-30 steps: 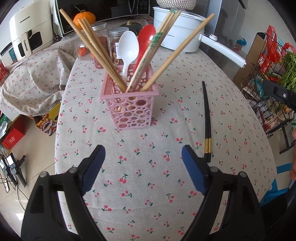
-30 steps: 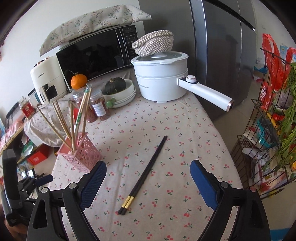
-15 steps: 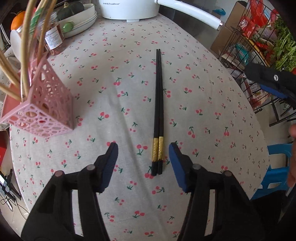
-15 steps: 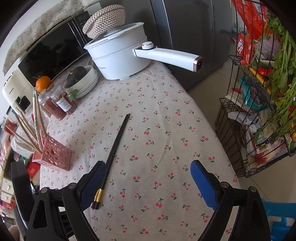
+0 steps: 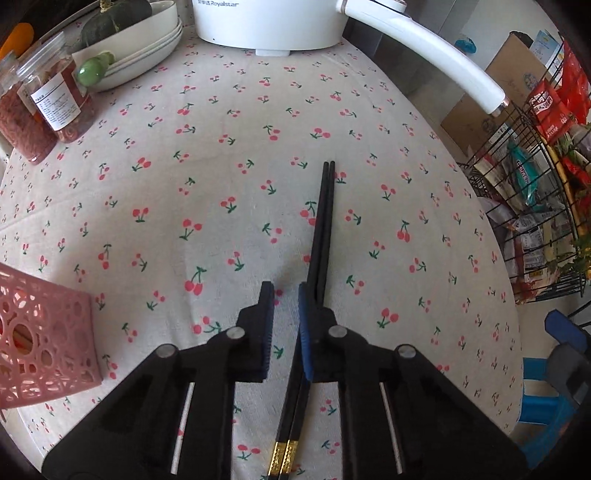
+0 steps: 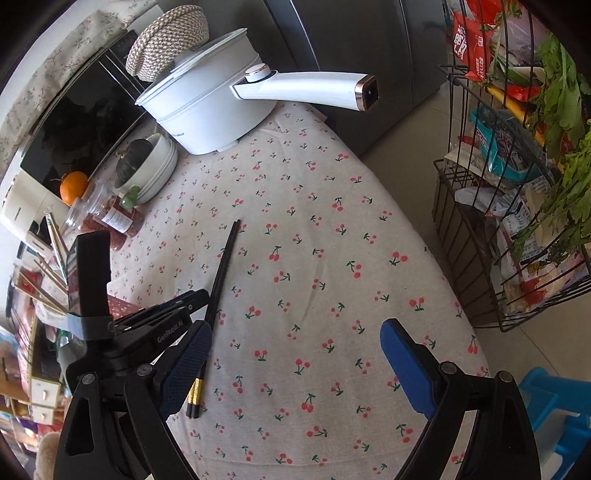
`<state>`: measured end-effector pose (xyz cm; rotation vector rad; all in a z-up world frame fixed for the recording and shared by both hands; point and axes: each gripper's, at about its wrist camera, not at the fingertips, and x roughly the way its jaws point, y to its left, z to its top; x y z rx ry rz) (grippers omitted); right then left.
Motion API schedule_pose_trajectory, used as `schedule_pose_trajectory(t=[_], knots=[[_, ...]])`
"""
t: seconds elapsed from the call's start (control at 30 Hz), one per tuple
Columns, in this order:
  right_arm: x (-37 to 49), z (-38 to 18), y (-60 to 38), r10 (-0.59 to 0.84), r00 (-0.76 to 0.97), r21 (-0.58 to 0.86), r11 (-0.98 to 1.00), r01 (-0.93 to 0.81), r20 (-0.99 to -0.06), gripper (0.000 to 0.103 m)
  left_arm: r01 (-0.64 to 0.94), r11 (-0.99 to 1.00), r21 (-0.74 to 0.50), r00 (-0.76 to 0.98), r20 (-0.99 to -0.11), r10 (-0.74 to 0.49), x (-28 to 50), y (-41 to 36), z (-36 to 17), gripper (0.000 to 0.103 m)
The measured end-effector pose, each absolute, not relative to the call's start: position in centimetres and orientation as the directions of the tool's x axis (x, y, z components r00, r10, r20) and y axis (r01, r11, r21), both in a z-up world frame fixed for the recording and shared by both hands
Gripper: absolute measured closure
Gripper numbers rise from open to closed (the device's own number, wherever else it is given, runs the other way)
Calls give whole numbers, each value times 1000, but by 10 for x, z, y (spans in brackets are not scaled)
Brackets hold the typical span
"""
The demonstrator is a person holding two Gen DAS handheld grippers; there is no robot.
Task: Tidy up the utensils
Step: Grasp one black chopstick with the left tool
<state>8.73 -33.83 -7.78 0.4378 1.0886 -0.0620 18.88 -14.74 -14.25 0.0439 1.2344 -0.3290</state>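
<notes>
A pair of black chopsticks [image 5: 320, 229] with gold bands lies on the cherry-print tablecloth [image 5: 221, 166]. It also shows in the right wrist view [image 6: 221, 269]. My left gripper [image 5: 285, 295] is low over them with its jaws nearly shut; the sticks run under the right finger [image 5: 304, 332], and I cannot tell if they are pinched. The pink utensil basket [image 5: 44, 339] stands at the left, with wooden chopsticks [image 6: 48, 273] in it. My right gripper [image 6: 295, 354] is wide open and empty above the table's near edge.
A white electric pot [image 5: 266, 22] with a long handle [image 5: 424, 51] stands at the back. Stacked bowls [image 5: 129, 55] and jars [image 5: 55, 99] stand at the back left. A wire rack [image 6: 517, 184] of groceries stands off the right edge.
My left gripper has swung from the basket to the black chopsticks, come down over them and narrowed its jaws. My right gripper has shifted right and stays open.
</notes>
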Motion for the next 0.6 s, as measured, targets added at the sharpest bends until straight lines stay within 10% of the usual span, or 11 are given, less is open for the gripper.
schedule_pose_trajectory(t=[0.6], knots=[[86, -76, -348, 207, 480, 376, 880, 289, -852, 9, 303, 944, -129, 284, -934, -218, 196, -174, -144, 90]])
